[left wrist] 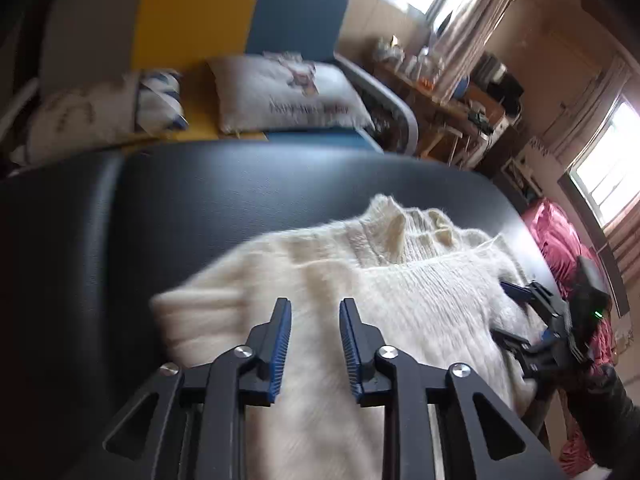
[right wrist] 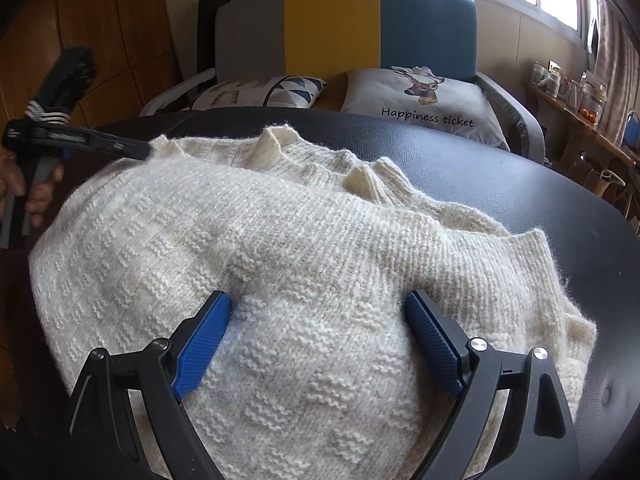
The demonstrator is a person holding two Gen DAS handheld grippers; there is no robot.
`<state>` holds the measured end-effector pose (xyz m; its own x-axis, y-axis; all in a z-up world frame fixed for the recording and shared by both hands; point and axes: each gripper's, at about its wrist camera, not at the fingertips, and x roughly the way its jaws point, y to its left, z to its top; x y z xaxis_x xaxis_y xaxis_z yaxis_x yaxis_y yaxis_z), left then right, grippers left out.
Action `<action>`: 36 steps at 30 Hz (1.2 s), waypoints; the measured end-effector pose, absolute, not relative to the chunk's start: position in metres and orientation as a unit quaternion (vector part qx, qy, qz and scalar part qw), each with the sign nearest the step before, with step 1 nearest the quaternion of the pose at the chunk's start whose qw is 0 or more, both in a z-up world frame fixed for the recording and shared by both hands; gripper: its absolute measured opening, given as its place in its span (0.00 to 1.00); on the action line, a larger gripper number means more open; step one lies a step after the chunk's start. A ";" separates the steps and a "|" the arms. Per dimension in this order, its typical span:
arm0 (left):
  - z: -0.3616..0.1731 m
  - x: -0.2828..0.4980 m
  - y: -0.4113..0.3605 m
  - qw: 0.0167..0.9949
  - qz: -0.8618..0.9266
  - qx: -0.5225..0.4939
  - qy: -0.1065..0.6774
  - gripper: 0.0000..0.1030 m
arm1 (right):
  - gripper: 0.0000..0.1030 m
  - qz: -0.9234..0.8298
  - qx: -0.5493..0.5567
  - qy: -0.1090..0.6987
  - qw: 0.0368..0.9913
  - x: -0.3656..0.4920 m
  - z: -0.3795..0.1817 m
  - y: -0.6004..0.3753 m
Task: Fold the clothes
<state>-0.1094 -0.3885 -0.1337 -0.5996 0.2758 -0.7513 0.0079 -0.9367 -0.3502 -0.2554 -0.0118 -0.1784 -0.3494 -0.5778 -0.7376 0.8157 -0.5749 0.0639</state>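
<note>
A cream knitted sweater (left wrist: 420, 292) (right wrist: 280, 220) lies spread on the black padded table (left wrist: 240, 200) (right wrist: 520, 184), collar toward the sofa. My left gripper (left wrist: 315, 312) hovers over the sweater's near left part, its jaws a little apart with nothing gripped between the blue pads. My right gripper (right wrist: 318, 300) stands wide open with its fingertips (right wrist: 416, 304) down on the knit, and fabric bulges up between them. In the left wrist view the right gripper (left wrist: 500, 310) sits at the sweater's right edge. In the right wrist view the left gripper (right wrist: 140, 149), held by a hand (right wrist: 24, 188), is above the sweater's far left corner.
Behind the table is a sofa (right wrist: 332, 24) with grey, yellow and blue panels and two cushions (right wrist: 420, 100). A wooden shelf with jars (right wrist: 568, 88) runs along the right wall. Pink fabric (left wrist: 556, 240) lies beyond the table's right edge.
</note>
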 end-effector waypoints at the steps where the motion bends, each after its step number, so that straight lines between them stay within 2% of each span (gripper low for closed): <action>1: -0.128 -0.095 -0.398 0.080 0.878 -0.440 -0.170 0.26 | 0.89 -0.805 0.372 0.160 0.433 -0.256 -0.178 -0.011; 4: -0.131 -0.067 -0.417 0.088 0.869 -0.457 -0.169 0.27 | 0.89 -0.805 0.372 0.159 0.435 -0.256 -0.178 -0.011; 10: -0.153 -0.019 -0.420 0.168 0.830 -0.489 -0.209 0.34 | 0.89 -0.805 0.372 0.162 0.434 -0.256 -0.178 -0.012; 15: -0.160 -0.007 -0.401 0.197 0.826 -0.495 -0.187 0.34 | 0.88 -0.799 0.396 0.185 0.414 -0.256 -0.166 -0.019; 17: -0.154 -0.005 -0.391 0.205 0.836 -0.484 -0.159 0.32 | 0.83 -0.812 0.377 0.191 0.402 -0.251 -0.144 -0.019; 20: -0.146 -0.002 -0.383 0.213 0.849 -0.462 -0.141 0.25 | 0.82 -0.828 0.370 0.196 0.373 -0.247 -0.127 -0.016; 23: -0.144 0.000 -0.378 0.198 0.860 -0.453 -0.129 0.12 | 0.82 -0.823 0.398 0.208 0.348 -0.246 -0.148 -0.011; 24: -0.147 0.001 -0.380 0.191 0.859 -0.456 -0.132 0.11 | 0.82 -0.819 0.413 0.205 0.341 -0.248 -0.159 -0.009; 28: -0.161 0.010 -0.394 0.159 0.853 -0.470 -0.163 0.09 | 0.84 -0.834 0.399 0.165 0.343 -0.248 -0.174 0.003; 32: -0.170 0.031 -0.398 0.145 0.852 -0.464 -0.196 0.08 | 0.85 -0.834 0.394 0.170 0.348 -0.249 -0.174 0.003; 36: -0.164 0.039 -0.390 0.152 0.851 -0.458 -0.206 0.15 | 0.85 -0.819 0.405 0.180 0.364 -0.243 -0.156 0.006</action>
